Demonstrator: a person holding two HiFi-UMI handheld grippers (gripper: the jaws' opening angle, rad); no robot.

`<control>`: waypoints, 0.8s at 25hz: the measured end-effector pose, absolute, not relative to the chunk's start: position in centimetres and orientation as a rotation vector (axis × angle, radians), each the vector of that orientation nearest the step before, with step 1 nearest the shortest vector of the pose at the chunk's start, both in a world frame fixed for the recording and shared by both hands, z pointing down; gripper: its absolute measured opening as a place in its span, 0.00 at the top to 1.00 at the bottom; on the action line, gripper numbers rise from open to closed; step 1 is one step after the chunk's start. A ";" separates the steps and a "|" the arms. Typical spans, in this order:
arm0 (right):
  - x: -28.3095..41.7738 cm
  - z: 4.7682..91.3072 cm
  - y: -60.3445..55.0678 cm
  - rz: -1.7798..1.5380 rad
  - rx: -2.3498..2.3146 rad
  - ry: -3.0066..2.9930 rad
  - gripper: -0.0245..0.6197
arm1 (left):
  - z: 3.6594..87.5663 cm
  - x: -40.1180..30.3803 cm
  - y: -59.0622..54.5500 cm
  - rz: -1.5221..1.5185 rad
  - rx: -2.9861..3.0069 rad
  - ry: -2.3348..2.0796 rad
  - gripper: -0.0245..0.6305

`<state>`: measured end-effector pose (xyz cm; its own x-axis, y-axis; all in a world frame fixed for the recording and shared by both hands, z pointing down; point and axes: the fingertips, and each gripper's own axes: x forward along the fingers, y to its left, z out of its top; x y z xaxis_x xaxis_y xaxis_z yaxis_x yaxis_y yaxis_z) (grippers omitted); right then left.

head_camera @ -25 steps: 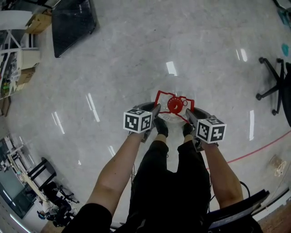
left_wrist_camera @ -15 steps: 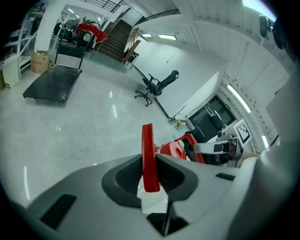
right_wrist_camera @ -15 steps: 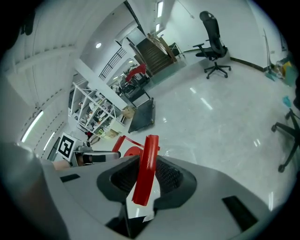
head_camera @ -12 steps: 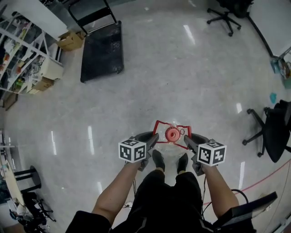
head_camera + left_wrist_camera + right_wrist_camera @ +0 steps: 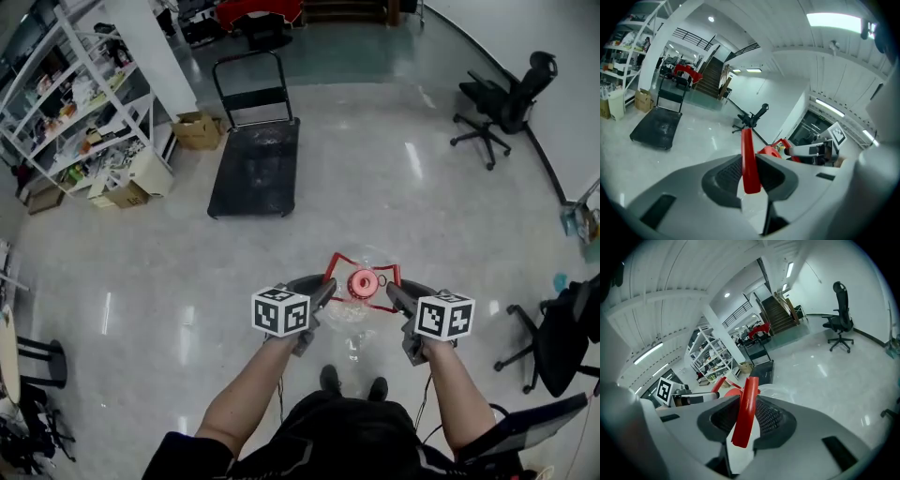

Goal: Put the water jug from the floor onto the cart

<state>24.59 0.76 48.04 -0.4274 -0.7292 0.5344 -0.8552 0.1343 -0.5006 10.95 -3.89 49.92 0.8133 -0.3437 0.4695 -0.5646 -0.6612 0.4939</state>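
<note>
Lab hall: stocked shelving (image 5: 80, 131), platform cart (image 5: 253, 171)

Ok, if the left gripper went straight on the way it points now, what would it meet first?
The red handle, already clamped in the left gripper. Beyond it, probably open floor toward the office chair, though depth is unclear.
</note>
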 end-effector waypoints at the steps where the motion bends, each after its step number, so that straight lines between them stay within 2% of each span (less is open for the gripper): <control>1: 23.9 47.1 -0.4 1.158 1.579 -2.249 0.80 | 48.9 10.3 -5.0 0.446 2.364 -0.677 0.84; 10: 19.1 44.4 -10.6 1.078 1.474 -2.308 0.80 | 46.1 5.8 -13.6 0.408 2.369 -0.771 0.84; 20: 16.7 44.6 -23.8 1.079 1.263 -2.414 0.80 | 46.2 3.6 -24.8 0.373 2.281 -0.950 0.84</control>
